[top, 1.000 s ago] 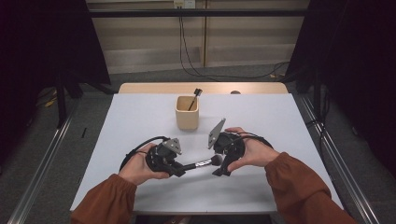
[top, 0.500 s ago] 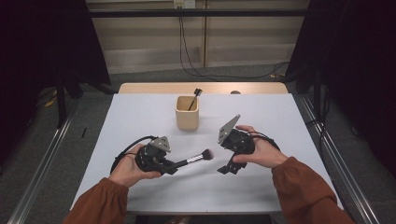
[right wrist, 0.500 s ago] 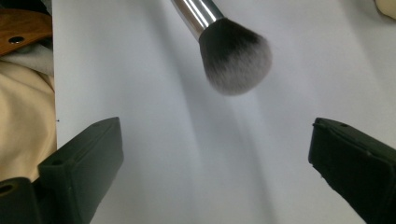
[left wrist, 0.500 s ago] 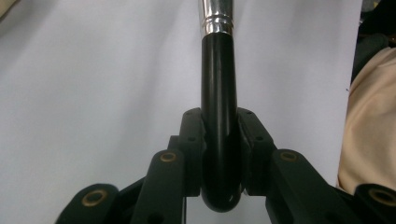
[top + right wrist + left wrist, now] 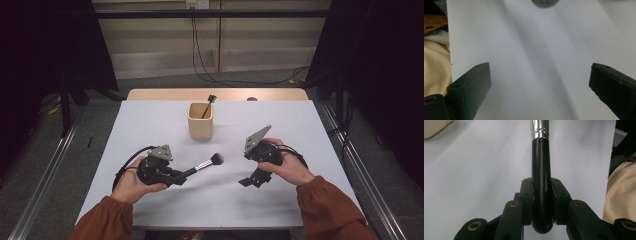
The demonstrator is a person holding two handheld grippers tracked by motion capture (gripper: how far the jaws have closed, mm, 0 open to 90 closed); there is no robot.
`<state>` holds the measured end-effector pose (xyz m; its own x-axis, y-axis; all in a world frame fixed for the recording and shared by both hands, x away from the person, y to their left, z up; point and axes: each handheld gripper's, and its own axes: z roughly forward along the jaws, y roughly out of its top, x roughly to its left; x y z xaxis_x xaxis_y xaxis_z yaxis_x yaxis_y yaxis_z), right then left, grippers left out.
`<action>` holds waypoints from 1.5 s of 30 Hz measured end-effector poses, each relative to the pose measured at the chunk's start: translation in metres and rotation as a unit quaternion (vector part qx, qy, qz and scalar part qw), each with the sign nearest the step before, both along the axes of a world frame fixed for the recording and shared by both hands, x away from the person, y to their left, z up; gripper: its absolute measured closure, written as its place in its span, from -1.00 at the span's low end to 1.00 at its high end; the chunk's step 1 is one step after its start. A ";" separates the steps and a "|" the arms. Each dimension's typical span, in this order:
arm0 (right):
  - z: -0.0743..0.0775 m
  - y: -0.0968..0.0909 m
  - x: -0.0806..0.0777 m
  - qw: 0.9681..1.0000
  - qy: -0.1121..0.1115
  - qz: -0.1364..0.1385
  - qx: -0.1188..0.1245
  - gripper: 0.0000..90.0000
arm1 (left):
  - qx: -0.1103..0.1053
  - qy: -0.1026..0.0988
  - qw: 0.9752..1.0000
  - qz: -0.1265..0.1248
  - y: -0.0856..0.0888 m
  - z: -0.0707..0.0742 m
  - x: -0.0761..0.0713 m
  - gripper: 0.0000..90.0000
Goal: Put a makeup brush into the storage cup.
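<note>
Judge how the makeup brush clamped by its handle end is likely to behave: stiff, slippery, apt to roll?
The makeup brush probably stays stiff: it juts straight from the left tongs without sagging. Its glossy round handle looks slippery, so it might pivot in the grip. Set down on the table, it would likely roll.

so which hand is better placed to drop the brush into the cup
Left. Its tongs are already clamped on the makeup brush handle, bristles toward the beige cup. The right tongs stand open and empty, off to the side.
</note>
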<state>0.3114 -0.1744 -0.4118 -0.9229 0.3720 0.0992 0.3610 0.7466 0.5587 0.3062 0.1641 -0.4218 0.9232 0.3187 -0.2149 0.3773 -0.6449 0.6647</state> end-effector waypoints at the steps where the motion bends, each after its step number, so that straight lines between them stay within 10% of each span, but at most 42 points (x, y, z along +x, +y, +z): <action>1: 0.000 -0.001 -0.001 1.000 -0.005 -0.005 0.004 -0.92 | -0.005 -0.003 1.000 0.002 0.000 -0.001 -0.001 0.65; 13: -0.003 -0.011 -0.009 0.998 -0.007 -0.032 0.052 -0.93 | -0.063 -0.021 0.997 0.033 0.009 -0.005 -0.003 0.65; 31: -0.012 -0.015 -0.019 0.986 -0.035 -0.074 0.148 -0.93 | -0.146 -0.054 0.987 0.037 -0.004 -0.001 -0.012 0.65; 45: -0.018 -0.011 -0.023 0.979 -0.041 -0.109 0.166 -0.90 | -0.177 -0.076 0.980 0.053 -0.002 -0.003 -0.011 0.65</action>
